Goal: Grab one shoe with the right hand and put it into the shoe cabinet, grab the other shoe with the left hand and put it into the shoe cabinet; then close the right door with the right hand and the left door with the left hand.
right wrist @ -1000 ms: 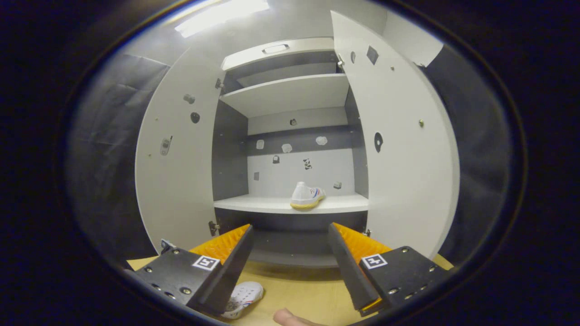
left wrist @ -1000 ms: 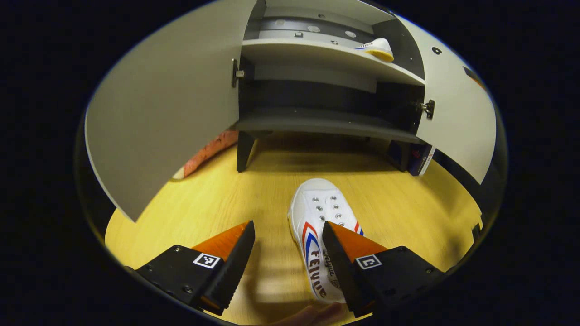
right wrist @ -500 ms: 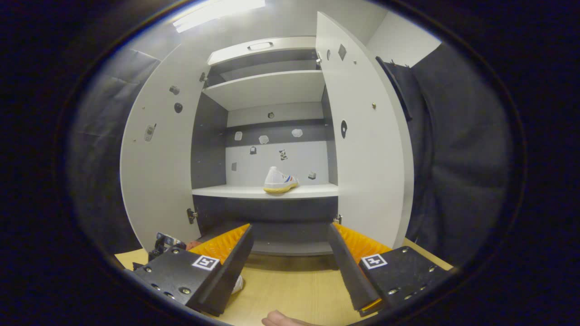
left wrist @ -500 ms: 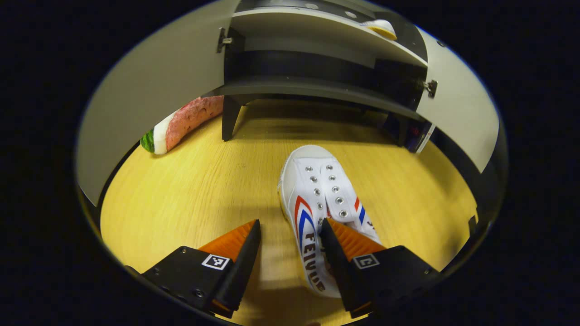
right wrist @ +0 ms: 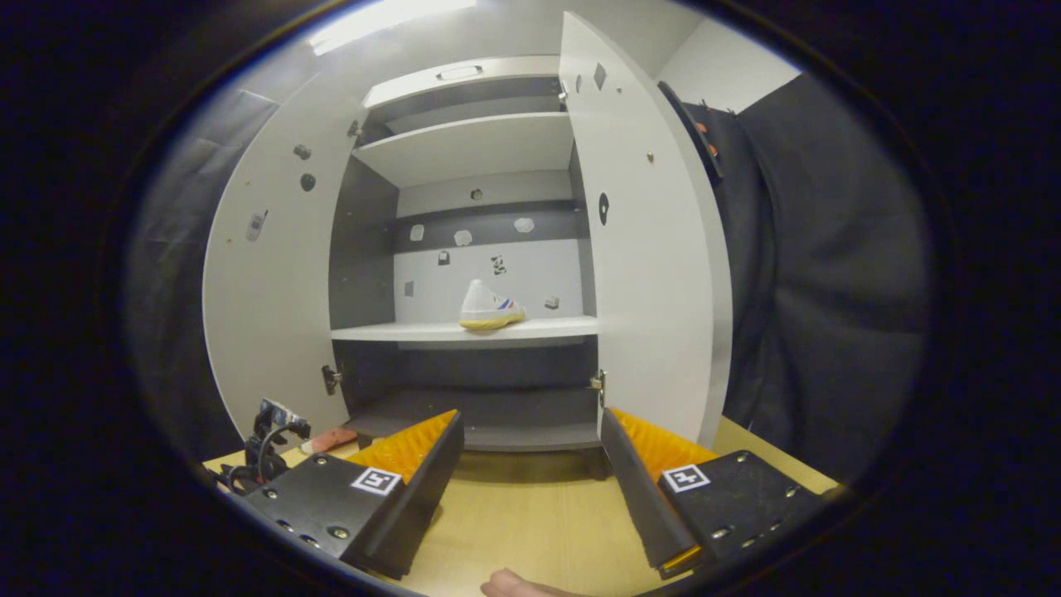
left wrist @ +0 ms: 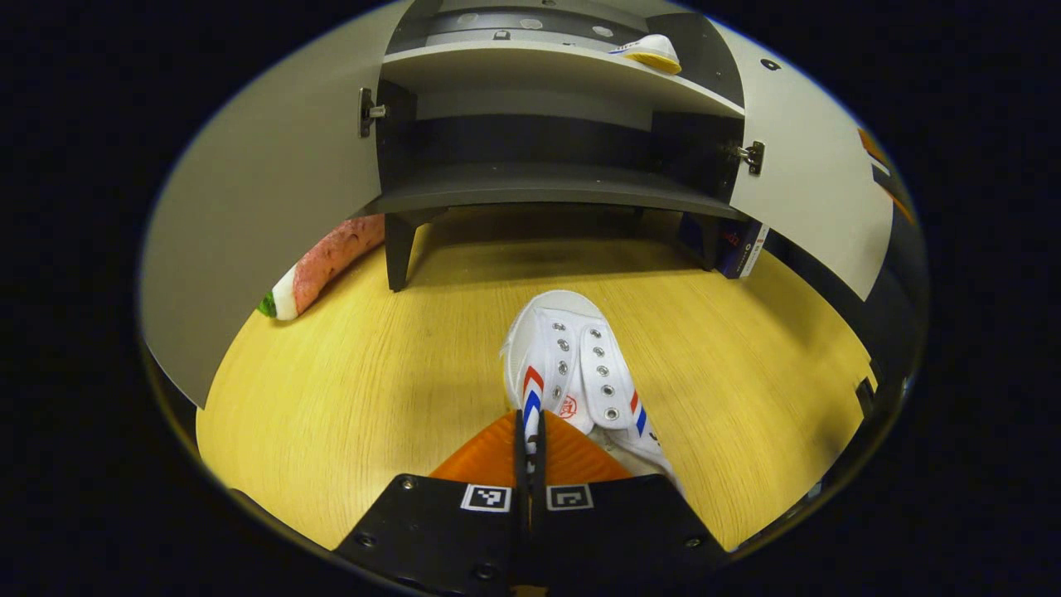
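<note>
A white shoe (left wrist: 580, 373) with red and blue stripes lies on the wooden surface (left wrist: 373, 373), toe toward the cabinet. My left gripper (left wrist: 529, 435) is shut, pinching the shoe's left side wall near the eyelets. The second white shoe (left wrist: 651, 50) with a yellow sole stands on the cabinet's middle shelf (right wrist: 398, 332), right of centre; the right gripper view shows this shoe (right wrist: 489, 307) too. Both cabinet doors stand open: the left door (left wrist: 273, 191) and the right door (left wrist: 808, 182). My right gripper (right wrist: 530, 464) hangs open and empty, some way in front of the cabinet's lower shelf.
A watermelon-slice cushion (left wrist: 319, 265) lies under the open left door beside a cabinet leg. A small box (left wrist: 742, 249) stands by the right leg. In the right gripper view a black device with cables (right wrist: 265, 431) sits low left, and a fingertip (right wrist: 514, 584) shows at the bottom.
My left gripper went from open around the shoe's side wall to shut on it. My right gripper backed away from the cabinet, still open.
</note>
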A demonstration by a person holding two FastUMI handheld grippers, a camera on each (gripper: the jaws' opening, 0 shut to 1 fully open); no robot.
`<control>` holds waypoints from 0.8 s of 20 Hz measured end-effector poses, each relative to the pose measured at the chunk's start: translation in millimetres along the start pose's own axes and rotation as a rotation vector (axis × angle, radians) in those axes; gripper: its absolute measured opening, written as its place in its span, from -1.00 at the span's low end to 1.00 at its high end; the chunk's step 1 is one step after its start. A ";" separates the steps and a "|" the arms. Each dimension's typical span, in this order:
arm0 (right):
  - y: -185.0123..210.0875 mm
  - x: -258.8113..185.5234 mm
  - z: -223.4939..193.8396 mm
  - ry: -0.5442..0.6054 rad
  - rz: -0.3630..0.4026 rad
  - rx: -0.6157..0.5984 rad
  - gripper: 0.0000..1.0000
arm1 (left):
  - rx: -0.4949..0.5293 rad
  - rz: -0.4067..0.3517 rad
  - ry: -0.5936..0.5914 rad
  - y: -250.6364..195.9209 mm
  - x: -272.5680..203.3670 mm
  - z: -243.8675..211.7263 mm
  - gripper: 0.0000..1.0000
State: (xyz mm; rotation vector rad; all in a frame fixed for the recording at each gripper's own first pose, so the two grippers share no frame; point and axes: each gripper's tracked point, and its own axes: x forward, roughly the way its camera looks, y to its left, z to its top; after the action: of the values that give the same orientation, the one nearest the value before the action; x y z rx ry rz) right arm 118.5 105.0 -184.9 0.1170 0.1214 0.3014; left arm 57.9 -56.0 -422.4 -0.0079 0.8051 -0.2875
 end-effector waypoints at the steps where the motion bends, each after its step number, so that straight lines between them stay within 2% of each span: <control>1: -0.3 -0.6 0.0 0.000 -0.003 -0.008 0.97 | -0.005 0.004 -0.016 0.3 -3.9 4.3 -0.97; 8: 12.3 -9.8 9.7 -0.030 0.007 -0.049 0.97 | -0.006 -0.006 -0.168 3.8 -56.1 86.3 -0.98; 16: 29.2 -27.3 10.2 -0.049 0.047 -0.055 0.97 | 0.048 0.023 -0.483 -4.9 -122.8 233.3 -0.98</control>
State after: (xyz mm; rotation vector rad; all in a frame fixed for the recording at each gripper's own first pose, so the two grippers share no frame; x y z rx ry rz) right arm 85.7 123.5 -168.2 0.0731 0.0619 0.3482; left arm 142.1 -53.0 -172.6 -0.0225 0.3184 -0.2689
